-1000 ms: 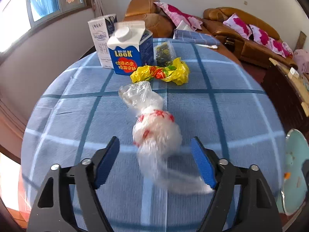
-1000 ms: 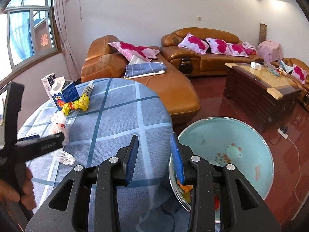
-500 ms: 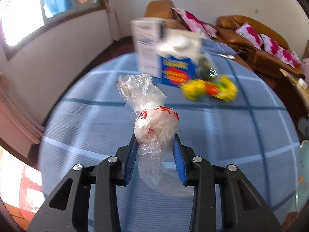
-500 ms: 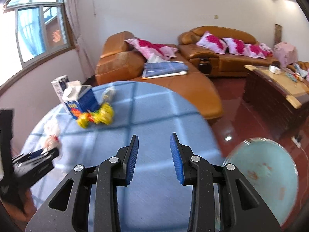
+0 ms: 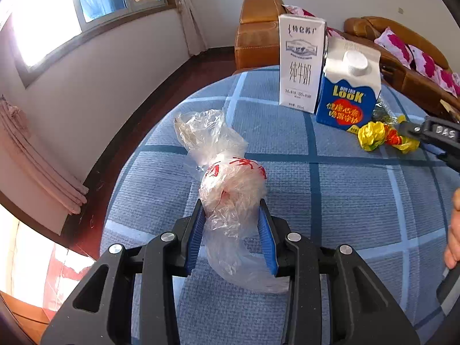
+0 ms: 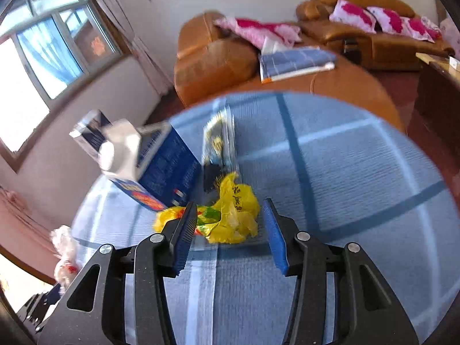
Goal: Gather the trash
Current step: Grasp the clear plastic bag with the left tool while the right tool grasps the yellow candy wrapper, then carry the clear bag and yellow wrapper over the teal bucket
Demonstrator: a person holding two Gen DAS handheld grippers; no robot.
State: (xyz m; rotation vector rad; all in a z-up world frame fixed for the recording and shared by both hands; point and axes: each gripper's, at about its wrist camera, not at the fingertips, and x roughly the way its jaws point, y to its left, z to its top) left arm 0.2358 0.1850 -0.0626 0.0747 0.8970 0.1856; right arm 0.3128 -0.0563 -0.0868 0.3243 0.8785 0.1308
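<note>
My left gripper (image 5: pixel 232 215) is shut on a clear plastic bag with red print (image 5: pixel 230 184), its blue pads pressing both sides above the blue checked tablecloth (image 5: pixel 345 201). My right gripper (image 6: pixel 230 215) has its jaws opening just short of a crumpled yellow wrapper (image 6: pixel 230 218), which lies on the cloth ahead of the fingertips, untouched. In the left wrist view that yellow wrapper (image 5: pixel 379 136) sits at the right, with the right gripper's black finger (image 5: pixel 437 135) beside it. The clear bag (image 6: pixel 64 253) also shows at the far left of the right wrist view.
A white milk carton (image 5: pixel 300 63) and a blue carton with a white cap (image 5: pixel 349 89) stand at the table's far side. A clear packet with dark contents (image 6: pixel 218 141) lies behind the yellow wrapper. Brown sofas with pink cushions (image 6: pixel 359 20) stand beyond. A hand (image 5: pixel 454 230) shows at the right edge.
My left gripper closed on the clear bag and carried it left. My right gripper swung left from the basin beside the table to the yellow wrapper, and its jaws widened.
</note>
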